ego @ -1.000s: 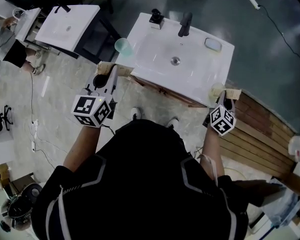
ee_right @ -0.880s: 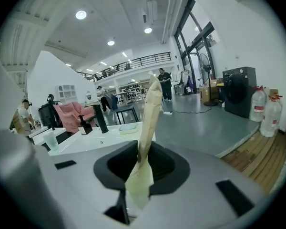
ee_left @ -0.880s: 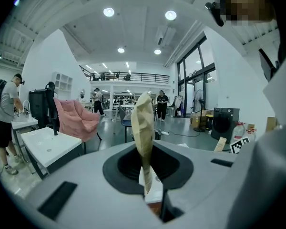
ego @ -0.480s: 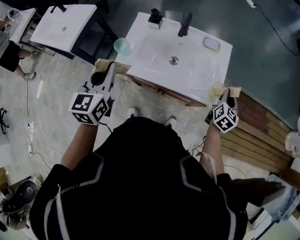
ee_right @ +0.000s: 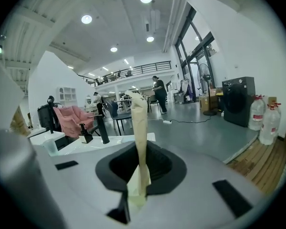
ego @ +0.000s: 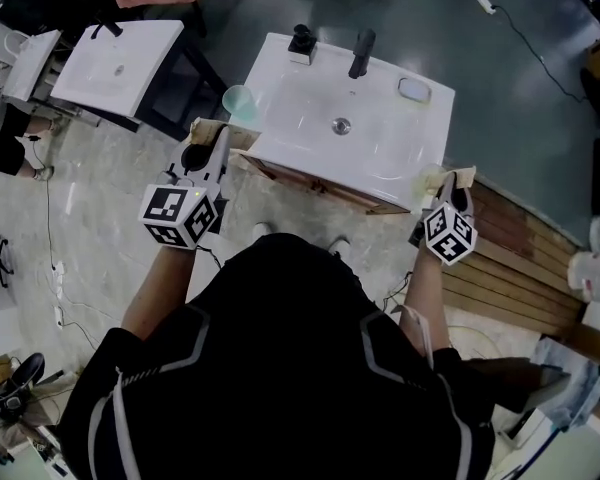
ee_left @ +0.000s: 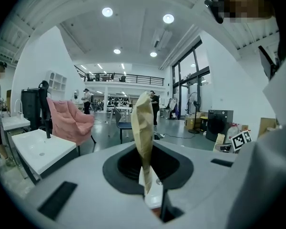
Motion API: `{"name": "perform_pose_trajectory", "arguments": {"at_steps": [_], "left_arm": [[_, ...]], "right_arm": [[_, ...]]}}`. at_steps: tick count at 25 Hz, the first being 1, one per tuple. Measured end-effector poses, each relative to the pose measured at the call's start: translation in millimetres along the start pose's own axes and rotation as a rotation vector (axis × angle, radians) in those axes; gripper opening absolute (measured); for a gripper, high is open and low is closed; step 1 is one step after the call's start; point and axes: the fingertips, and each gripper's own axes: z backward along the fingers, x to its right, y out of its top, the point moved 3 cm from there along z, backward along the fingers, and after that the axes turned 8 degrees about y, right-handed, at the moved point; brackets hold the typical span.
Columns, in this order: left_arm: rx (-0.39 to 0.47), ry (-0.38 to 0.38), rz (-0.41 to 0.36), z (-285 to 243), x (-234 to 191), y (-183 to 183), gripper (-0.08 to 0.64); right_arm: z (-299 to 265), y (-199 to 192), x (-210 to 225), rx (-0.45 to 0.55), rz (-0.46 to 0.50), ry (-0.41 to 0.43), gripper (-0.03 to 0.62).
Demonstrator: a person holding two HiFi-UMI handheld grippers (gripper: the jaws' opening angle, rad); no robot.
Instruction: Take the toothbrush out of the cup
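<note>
- Left gripper, held just off the front-left corner of the counter, has its taped jaws pressed together with nothing between them.
- The cup, pale green and see-through, stands at the counter's left edge, just beyond that gripper. It looks like light, thin plastic that would tip or slide at a nudge, so it is best steadied low on its wall.
- The toothbrush should be in that cup, but no view shows it clearly. Such a brush is likely light, stiff and smooth, so the place to pinch is the handle above the rim, lifting straight up.
- Right gripper, off the counter's front-right corner and well apart from the cup, has jaws that have just been closing. They now meet on nothing.
</note>
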Motion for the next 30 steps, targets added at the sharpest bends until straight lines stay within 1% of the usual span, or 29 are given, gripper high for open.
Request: {"name": "perform_pose_trajectory", "arguments": {"at_steps": [6,16,22,26,30], "left_arm": [[0.022,-0.042,0.001,-8.4,-1.6,7.2,0.031],[0.053,-0.103,0.006,-23.1,-8.7,18.8,0.031],[0.079,-0.148,0.004,-33.9,-9.8,32.0,0.031],[0.1,-0.164,-0.005,-40.0,-9.1,43.5,0.031],[0.102,-0.186,-0.014,-43.9,-9.6,52.1,0.031]], "right_arm": [[10.2,27.7,-10.8,0.036,0.036,0.015,0.035],[39.0,86.9,-42.8,0.07,0.089,0.08,0.035],[61.3,125.5,-63.8,0.077,0.165,0.11,0.035],[72.8,146.7,-77.8,0.092,0.178,0.137,0.035],[85.6,169.3,-90.2,0.122,0.206,0.141,0.034]]}}
